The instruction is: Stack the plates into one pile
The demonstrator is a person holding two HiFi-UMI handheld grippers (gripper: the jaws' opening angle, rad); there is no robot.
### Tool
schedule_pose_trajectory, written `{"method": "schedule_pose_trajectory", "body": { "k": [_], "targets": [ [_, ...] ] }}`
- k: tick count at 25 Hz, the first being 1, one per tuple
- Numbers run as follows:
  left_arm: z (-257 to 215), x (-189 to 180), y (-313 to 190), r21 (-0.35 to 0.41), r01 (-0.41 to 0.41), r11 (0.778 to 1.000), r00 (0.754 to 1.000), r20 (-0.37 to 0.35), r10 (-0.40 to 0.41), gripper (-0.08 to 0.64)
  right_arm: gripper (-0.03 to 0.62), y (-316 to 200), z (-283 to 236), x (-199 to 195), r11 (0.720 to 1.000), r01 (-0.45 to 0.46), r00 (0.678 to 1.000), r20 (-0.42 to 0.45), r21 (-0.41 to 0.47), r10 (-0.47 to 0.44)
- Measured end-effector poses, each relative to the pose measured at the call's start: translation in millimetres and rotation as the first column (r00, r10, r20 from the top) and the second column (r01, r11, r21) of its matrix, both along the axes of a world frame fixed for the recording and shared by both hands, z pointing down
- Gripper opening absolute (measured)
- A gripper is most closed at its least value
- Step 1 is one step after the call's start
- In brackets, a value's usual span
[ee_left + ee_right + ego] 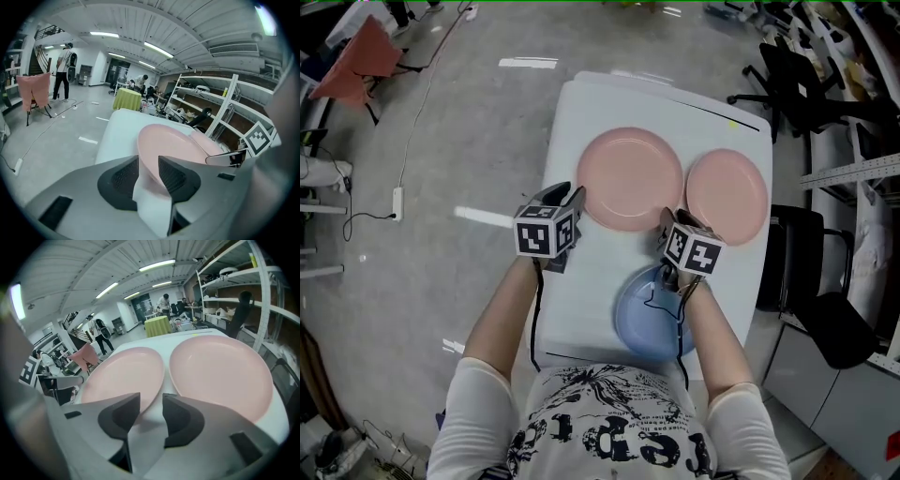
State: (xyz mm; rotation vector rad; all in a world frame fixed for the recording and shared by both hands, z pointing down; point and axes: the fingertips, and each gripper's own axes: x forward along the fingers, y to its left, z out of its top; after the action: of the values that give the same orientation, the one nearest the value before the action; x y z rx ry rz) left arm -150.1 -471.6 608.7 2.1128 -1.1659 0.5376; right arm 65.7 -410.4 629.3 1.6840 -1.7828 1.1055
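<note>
Lying flat, face-up, the large pink plate (629, 178) is sitting beside the smaller pink plate (727, 195). Left tongs (567, 199) and right tongs (670, 223) are gaping at the large plate's rim.

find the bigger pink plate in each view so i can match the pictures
Head view: the larger pink round plate lies just above centre.
Left gripper view: it sits at centre, a little below the middle.
Right gripper view: it sits left of centre.
Shared landmark: the smaller pink round plate lies beside it, on its right in all three views.
</note>
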Motion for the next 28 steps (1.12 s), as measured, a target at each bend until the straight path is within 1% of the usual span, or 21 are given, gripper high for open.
{"method": "schedule_pose_trajectory", "body": {
  "k": [2, 5, 7, 8, 10, 12, 14, 18, 23, 25, 28],
  "targets": [
    [7.8, 1.8, -8.0, -0.018, -0.001, 1.0, 1.0, 0.015, 0.001, 0.153, 0.149, -5.1, 3.9, 1.9, 1.0, -0.003, 1.0, -0.004, -0.012, 0.003],
    [20.1, 4.0, -18.3, -0.051, -0.007, 0.999, 1.0, 0.027, 0.008, 0.153, 0.149, -13.8, 6.7, 3.7, 1.0, -0.011, 1.0, -0.004, -0.014, 0.011],
    [25.2, 5.8, -21.5, -0.074, -0.011, 0.997, 1.0, 0.023, 0.013, 0.153, 0.146, -16.9, 9.3, 5.3, 1.0, -0.011, 1.0, -0.017, -0.025, 0.01],
    [26.7, 7.8, -22.4, -0.084, -0.013, 0.996, 1.0, 0.017, 0.014, 0.147, 0.143, -17.8, 11.2, 7.2, 0.999, -0.012, 1.0, -0.028, -0.034, 0.011],
    [28.9, 12.0, -24.0, -0.102, -0.01, 0.995, 1.0, 0.006, 0.011, 0.124, 0.112, -19.1, 14.3, 10.9, 0.999, -0.019, 0.999, -0.048, -0.046, 0.017],
    [30.9, 14.3, -25.0, -0.117, -0.006, 0.993, 1.0, 0.003, 0.006, 0.105, 0.104, -20.5, 15.7, 11.8, 0.999, -0.026, 0.998, -0.052, -0.047, 0.024],
    [31.7, 14.8, -25.6, -0.126, 0.004, 0.992, 1.0, -0.017, -0.006, 0.091, 0.103, -20.5, 15.9, 10.8, 0.998, -0.033, 0.999, -0.039, -0.05, 0.031],
    [31.9, 12.7, -25.3, -0.149, 0.032, 0.988, 0.994, -0.099, -0.047, 0.075, 0.095, -18.9, 16.0, 7.9, 0.998, -0.038, 0.999, 0.014, -0.059, 0.039],
    [28.9, 11.7, -22.7, -0.143, 0.022, 0.989, 0.994, -0.103, -0.038, 0.071, 0.091, -17.2, 16.5, 6.1, 0.997, -0.038, 0.998, 0.043, -0.071, 0.041],
    [26.3, 11.4, -22.3, -0.136, 0.023, 0.99, 0.992, -0.117, -0.039, 0.072, 0.091, -15.3, 16.6, 5.2, 0.996, -0.041, 0.998, 0.054, -0.075, 0.045],
    [15.2, 8.0, -14.5, -0.116, 0.033, 0.993, 0.992, -0.115, -0.047, 0.072, 0.091, -8.8, 7.7, 2.9, 0.997, -0.038, 0.997, 0.059, -0.06, 0.042]
  ]
}}
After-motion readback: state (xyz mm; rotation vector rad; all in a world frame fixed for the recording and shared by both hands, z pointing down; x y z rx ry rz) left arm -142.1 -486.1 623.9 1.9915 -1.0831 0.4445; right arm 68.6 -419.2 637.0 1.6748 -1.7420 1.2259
